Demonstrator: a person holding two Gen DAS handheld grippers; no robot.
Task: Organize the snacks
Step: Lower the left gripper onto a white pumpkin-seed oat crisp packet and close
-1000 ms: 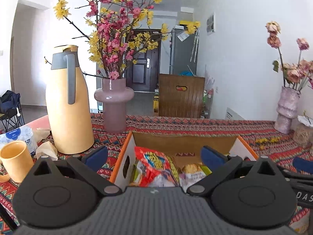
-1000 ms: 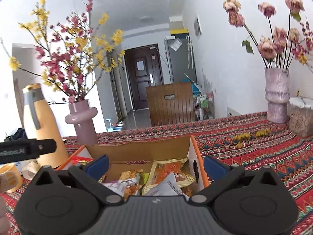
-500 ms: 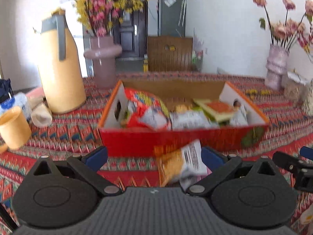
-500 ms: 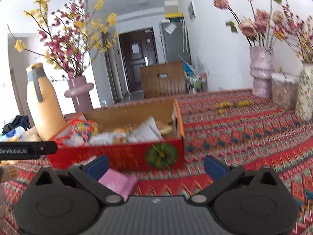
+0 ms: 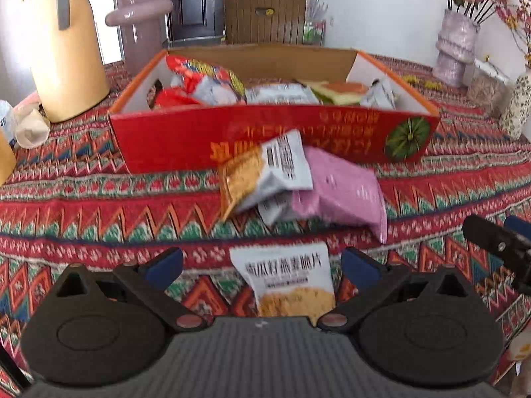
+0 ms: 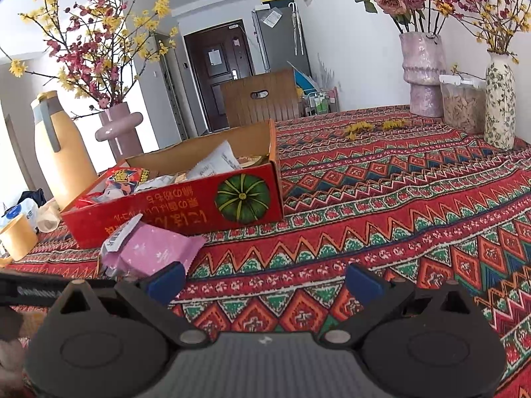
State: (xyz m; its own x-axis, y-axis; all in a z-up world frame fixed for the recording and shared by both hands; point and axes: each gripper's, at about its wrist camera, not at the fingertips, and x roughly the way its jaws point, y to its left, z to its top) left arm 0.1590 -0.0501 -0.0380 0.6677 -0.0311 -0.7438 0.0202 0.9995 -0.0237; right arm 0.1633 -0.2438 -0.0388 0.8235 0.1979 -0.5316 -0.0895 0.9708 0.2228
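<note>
Snacks still wait outside the red box [image 5: 275, 142]. A white oat-crisp packet [image 5: 287, 282] lies on the desk [image 6: 398, 205] right between the spread fingers of my left tool [image 5: 262, 263], which is released and grasping nothing. Just beyond it, an orange-and-white packet [image 5: 262, 172] rests on top of a pink packet [image 5: 341, 189], both touching or nearly touching the box's near wall. Inside the box several packets are already piled, the red one [image 5: 202, 73] at the far left.

A second ago both tools looked down into the box from close over its rim; now they have drawn back and dropped low toward the near edge of the desk, so the loose packets have come into view. I judge this to be a switch from placing to fetching, with the white packet as the likely next pick.

My right tool [image 6: 265, 277] is also released and empty, hovering over bare patterned cloth to the right of the pink packet. That right side is open well out to the vases [image 6: 423, 76] at the far right. On the left, a yellow jug [image 5: 64, 46] and a cup [image 6: 18, 237] stand near the box, so room there is tighter.
</note>
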